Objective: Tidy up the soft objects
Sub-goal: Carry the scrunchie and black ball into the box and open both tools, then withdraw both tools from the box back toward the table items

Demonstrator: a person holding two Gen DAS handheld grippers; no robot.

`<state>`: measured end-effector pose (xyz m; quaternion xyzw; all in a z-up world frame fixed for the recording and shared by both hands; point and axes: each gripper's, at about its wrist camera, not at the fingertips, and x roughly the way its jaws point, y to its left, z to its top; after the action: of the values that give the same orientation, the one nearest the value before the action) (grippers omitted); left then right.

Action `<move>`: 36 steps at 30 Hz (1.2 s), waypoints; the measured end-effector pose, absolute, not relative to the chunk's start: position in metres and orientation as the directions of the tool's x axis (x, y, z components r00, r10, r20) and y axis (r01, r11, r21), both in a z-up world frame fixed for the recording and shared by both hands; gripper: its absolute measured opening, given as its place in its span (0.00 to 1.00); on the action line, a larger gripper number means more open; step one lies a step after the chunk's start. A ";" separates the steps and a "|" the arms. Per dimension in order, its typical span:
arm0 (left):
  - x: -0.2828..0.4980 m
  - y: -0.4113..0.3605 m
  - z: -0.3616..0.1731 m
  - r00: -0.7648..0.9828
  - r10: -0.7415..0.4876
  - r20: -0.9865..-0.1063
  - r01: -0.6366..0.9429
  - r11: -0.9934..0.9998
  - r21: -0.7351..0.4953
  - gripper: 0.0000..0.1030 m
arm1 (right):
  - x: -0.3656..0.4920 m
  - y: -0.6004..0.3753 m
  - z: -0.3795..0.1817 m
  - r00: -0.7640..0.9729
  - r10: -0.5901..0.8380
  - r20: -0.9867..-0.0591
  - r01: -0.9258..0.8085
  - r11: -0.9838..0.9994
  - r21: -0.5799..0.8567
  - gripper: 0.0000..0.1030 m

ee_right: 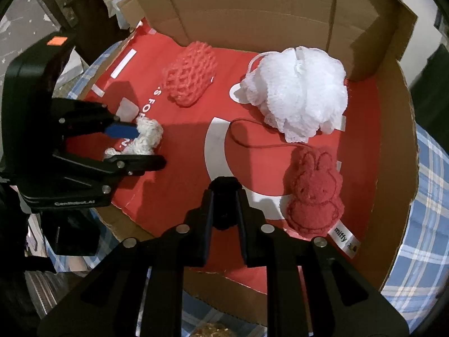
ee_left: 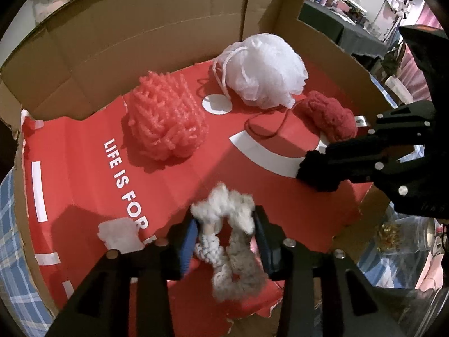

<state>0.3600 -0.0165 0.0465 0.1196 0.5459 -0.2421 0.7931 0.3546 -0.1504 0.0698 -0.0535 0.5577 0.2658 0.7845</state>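
Note:
My left gripper (ee_left: 226,233) is shut on a white knitted rope toy (ee_left: 230,241), held over the near edge of the red sheet; it also shows in the right wrist view (ee_right: 146,137). My right gripper (ee_right: 224,196) is shut on a small black fuzzy object (ee_right: 224,182), seen from the left wrist view (ee_left: 317,168). On the sheet lie a pink foam net (ee_left: 165,118), a white mesh bath pouf (ee_left: 263,70) and a red Miffy rabbit plush (ee_right: 314,193) with a red cord.
A shallow cardboard box (ee_right: 252,5) with raised flaps holds the red printed sheet (ee_left: 84,146). A small white translucent piece (ee_left: 119,234) lies near the left gripper. A blue plaid cloth (ee_right: 429,196) lies under the box. A glass jar (ee_left: 404,238) stands to the right.

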 end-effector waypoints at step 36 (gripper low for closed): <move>0.229 0.028 0.178 0.699 -0.323 -0.638 0.394 0.918 -0.033 0.98 | 0.256 -0.170 0.191 0.571 0.335 -0.750 -0.427 0.901 0.078 0.76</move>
<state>0.2290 0.0280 0.1782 0.0531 0.3355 -0.1949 0.9201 0.2559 -0.1697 0.1905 -0.0557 0.4102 0.2154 0.8844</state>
